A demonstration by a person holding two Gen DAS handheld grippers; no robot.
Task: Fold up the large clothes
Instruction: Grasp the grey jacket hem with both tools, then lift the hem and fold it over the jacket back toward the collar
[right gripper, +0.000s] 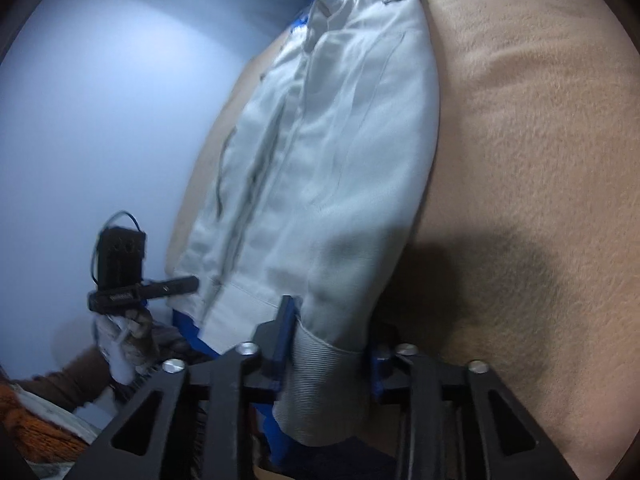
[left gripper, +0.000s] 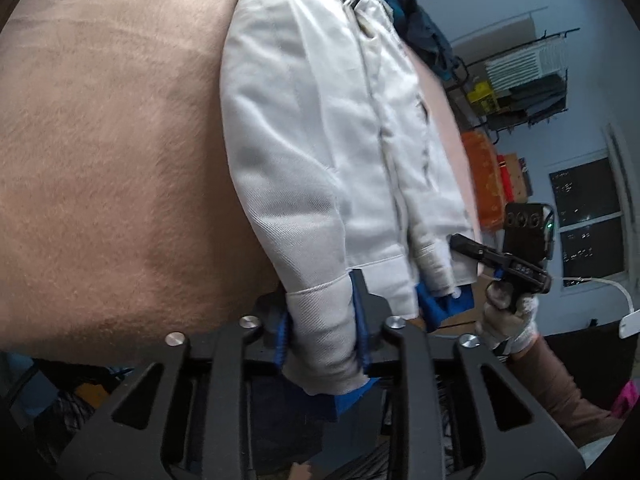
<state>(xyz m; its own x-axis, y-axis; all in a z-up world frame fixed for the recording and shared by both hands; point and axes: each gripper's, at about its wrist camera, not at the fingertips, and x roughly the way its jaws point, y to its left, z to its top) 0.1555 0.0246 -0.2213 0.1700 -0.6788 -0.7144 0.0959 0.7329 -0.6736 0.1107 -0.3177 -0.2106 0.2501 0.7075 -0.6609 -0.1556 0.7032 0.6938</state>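
Note:
A pale grey jacket (left gripper: 320,140) with blue lining lies lengthwise on a tan blanket (left gripper: 100,160), its hem towards me. My left gripper (left gripper: 322,322) is shut on the ribbed cuff (left gripper: 324,332) of one sleeve at the near end. In the right wrist view the same jacket (right gripper: 340,160) stretches away, and my right gripper (right gripper: 328,346) is shut on the other ribbed cuff (right gripper: 320,392). Each gripper shows in the other's view at the hem: the right gripper (left gripper: 460,242) in a gloved hand (left gripper: 508,320), the left gripper (right gripper: 188,282) likewise.
The tan blanket (right gripper: 540,160) spreads wide beside the jacket. A dark heap of clothes (left gripper: 420,28) lies past the jacket's collar. A metal rack (left gripper: 520,80), orange boxes (left gripper: 480,176) and a window (left gripper: 588,216) stand beyond the bed. A plain wall (right gripper: 100,120) is on the other side.

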